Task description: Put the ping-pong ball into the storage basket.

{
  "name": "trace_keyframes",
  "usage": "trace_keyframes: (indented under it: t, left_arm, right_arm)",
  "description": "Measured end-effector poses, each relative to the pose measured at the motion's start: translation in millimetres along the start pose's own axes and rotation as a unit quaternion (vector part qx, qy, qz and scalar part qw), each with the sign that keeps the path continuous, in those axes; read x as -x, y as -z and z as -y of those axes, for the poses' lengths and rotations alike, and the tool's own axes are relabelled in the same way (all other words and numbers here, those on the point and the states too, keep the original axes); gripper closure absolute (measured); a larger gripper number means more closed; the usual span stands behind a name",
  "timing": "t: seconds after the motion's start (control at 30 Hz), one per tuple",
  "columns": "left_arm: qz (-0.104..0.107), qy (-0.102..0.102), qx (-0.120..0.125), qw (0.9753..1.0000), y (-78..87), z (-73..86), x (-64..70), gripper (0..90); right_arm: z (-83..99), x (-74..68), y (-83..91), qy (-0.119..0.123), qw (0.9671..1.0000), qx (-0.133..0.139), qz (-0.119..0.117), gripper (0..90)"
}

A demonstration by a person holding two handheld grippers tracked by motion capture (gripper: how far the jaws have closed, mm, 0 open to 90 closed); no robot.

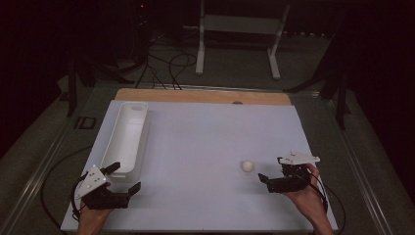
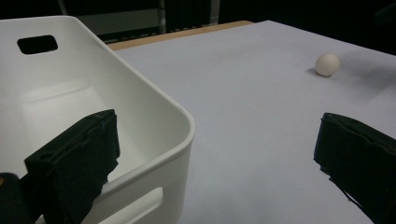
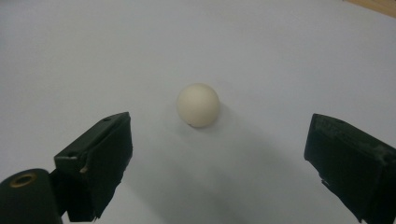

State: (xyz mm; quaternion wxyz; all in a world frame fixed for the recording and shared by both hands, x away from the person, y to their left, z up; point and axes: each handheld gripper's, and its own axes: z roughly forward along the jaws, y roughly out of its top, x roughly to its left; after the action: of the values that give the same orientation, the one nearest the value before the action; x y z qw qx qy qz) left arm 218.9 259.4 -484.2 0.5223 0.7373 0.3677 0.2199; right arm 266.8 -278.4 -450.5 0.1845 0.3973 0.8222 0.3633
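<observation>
High view showed, from left to right, the left tongs (image 1: 125, 177) held low at the near left corner of the worktop (image 1: 205, 132), spread wide with one jaw hanging over the near end of the white bin (image 1: 126, 137), then the small pale ball (image 1: 247, 166) lying loose on the bare sheet, and just beside it the right tongs (image 1: 271, 171), also spread wide and empty, aimed at it from the near right with the hand (image 1: 306, 196) low behind. The main risk, as I judged it, was the ball rolling: a jaw tip nudging it first, or an off-centre squeeze, would send it skittering away across the sheet.
</observation>
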Motion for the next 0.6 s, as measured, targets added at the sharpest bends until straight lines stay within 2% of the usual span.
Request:
trace_keyframes:
  t: [0.27, 0.6]
  left_arm:
    - [0.001, 0.001, 0.001, 1.0, 0.1, 0.0, -0.4, 0.8]
    - [0.002, 0.001, 0.0, 1.0, 0.2, 0.1, -0.5, 0.8]
  right_arm:
    - [-8.4, 0.9, -2.6, 0.007, 0.9998, -0.02, 0.006, 7.3]
    - [-23.6, 2.2, -7.6, 0.014, 0.9986, -0.051, -0.004, 7.3]
